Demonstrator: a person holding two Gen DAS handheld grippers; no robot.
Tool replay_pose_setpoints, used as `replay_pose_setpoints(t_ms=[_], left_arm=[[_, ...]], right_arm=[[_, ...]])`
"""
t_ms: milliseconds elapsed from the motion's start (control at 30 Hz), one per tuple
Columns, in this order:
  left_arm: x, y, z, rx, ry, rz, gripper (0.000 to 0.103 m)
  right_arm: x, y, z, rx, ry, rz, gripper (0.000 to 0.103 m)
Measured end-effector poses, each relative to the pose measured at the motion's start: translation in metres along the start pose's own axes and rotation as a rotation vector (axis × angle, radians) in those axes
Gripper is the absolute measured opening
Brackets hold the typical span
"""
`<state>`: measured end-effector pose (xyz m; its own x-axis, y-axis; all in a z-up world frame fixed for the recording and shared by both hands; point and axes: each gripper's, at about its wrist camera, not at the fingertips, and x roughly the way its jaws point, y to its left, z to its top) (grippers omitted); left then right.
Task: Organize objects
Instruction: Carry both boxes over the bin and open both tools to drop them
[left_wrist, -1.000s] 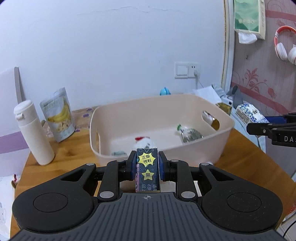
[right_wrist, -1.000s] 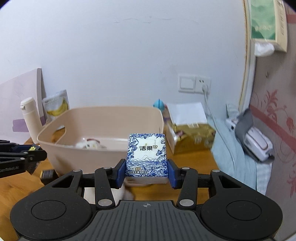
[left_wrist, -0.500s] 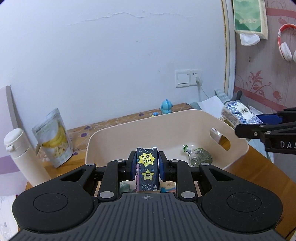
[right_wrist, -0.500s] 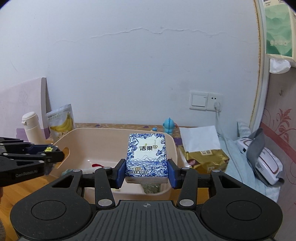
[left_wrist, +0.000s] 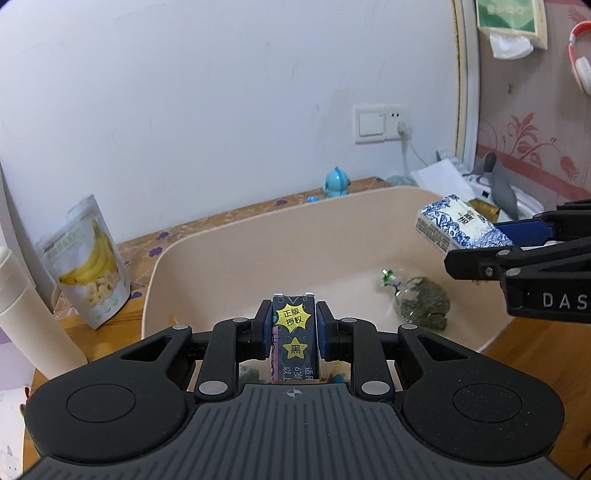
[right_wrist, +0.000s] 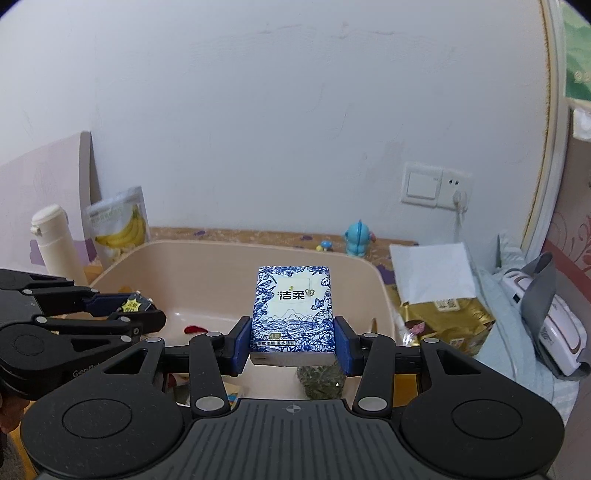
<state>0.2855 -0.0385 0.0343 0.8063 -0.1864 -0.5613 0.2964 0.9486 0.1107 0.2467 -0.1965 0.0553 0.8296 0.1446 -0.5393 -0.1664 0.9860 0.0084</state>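
Observation:
My left gripper (left_wrist: 293, 330) is shut on a small dark box with yellow star stickers (left_wrist: 294, 338), held above the near-left part of the beige plastic tub (left_wrist: 236, 254). My right gripper (right_wrist: 292, 341) is shut on a blue-and-white tissue pack (right_wrist: 292, 306), held over the tub's right half (right_wrist: 369, 269). From the left wrist view the tissue pack (left_wrist: 458, 230) shows at the right with the right gripper's fingers (left_wrist: 524, 230) behind it. Inside the tub lie a clear bag of green stuff (left_wrist: 424, 304) and a red-and-white item (right_wrist: 194, 329).
A white bottle (left_wrist: 33, 317) and a banana chips pouch (left_wrist: 90, 262) stand left of the tub on the wooden table (left_wrist: 517, 343). A blue toy figure (right_wrist: 356, 238) sits by the wall. A gold package (right_wrist: 447, 314) under white paper and a white device lie to the right.
Both grippers have moved forward with their loads, from in front of the tub to over its inside. The tub now looks closer and lower in both views.

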Motion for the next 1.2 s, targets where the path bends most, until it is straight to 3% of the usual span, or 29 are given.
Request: replay_pose_setpoints(t_ms=[567,633,767,833,967,1067,1200], left_arm=[[0.024,0.001,-0.006,-0.005,0.072,-0.019,0.024],[0.023,0.0,-0.005,-0.009,0.071,-0.006,0.027],[0.012,0.001,-0.004,-0.017,0.041,0.012,0.066],[0.006,0.002,-0.003,-0.016,0.024,0.016,0.069],[-0.009,0.002,-0.001,-0.003,0.003,0.034,0.078],[-0.021,0.004,-0.001,-0.003,-0.016,0.035,0.082],[-0.039,0.006,-0.004,0.002,-0.04,0.047,0.085]], right_arm=[[0.04,0.007,-0.015,-0.015,0.123,0.012,0.043],[0.04,0.008,-0.016,-0.014,0.123,0.008,0.043],[0.033,0.007,-0.015,-0.005,0.104,-0.004,0.057],[0.027,0.005,-0.013,0.005,0.091,-0.007,0.065],[0.016,0.004,-0.011,0.028,0.07,-0.015,0.094],[0.005,0.002,-0.009,0.049,0.046,-0.01,0.103],[-0.01,0.001,-0.009,0.064,0.02,-0.014,0.103]])
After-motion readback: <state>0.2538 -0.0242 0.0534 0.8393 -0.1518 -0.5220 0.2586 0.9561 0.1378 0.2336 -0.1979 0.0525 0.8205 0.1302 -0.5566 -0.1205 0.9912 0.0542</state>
